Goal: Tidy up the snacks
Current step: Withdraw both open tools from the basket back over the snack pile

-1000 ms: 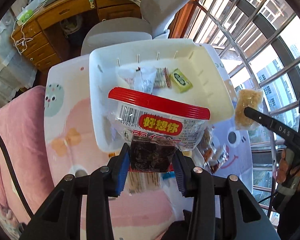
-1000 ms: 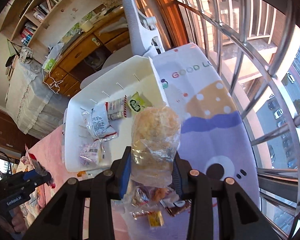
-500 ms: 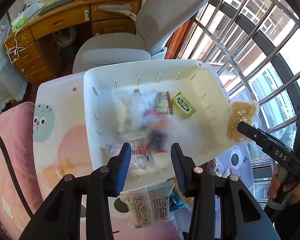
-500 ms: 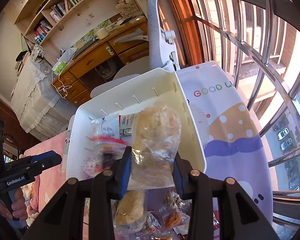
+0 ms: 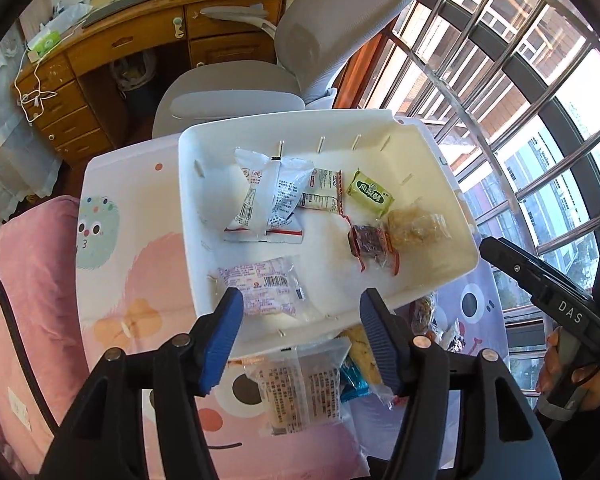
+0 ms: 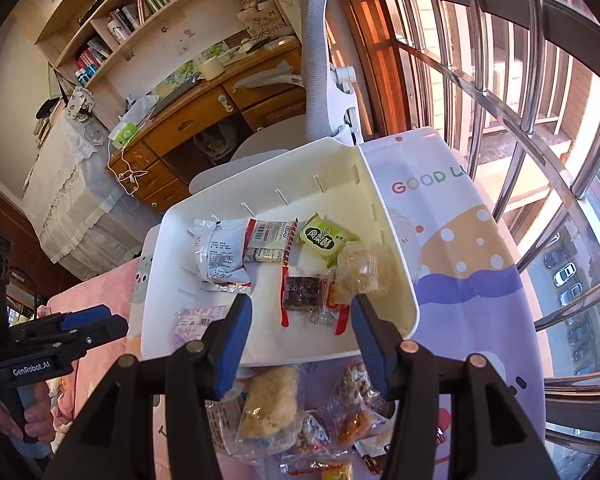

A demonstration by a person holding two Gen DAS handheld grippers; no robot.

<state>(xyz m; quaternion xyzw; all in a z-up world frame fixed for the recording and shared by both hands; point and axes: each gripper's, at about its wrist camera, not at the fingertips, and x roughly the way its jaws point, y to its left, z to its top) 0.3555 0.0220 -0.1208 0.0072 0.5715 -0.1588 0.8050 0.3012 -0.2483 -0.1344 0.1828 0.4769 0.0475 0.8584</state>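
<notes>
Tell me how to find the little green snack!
Look inside the big white bin on the table. Along its far wall lies a row of packets, and the green snack sits at the window end. It is the only green wrapper there, beside a red-edged white one.

Smooth, matt white plastic bin (image 5: 428, 152) holding glossy, crinkled film snack wrappers (image 5: 268, 200); printed cloth cover (image 6: 468, 280) over the desk; varnished wooden drawer unit (image 5: 112, 52); polished metal window bars (image 6: 500, 100); matt black plastic left tool (image 5: 300, 336) with ribbed blue pads (image 5: 224, 336).
</notes>
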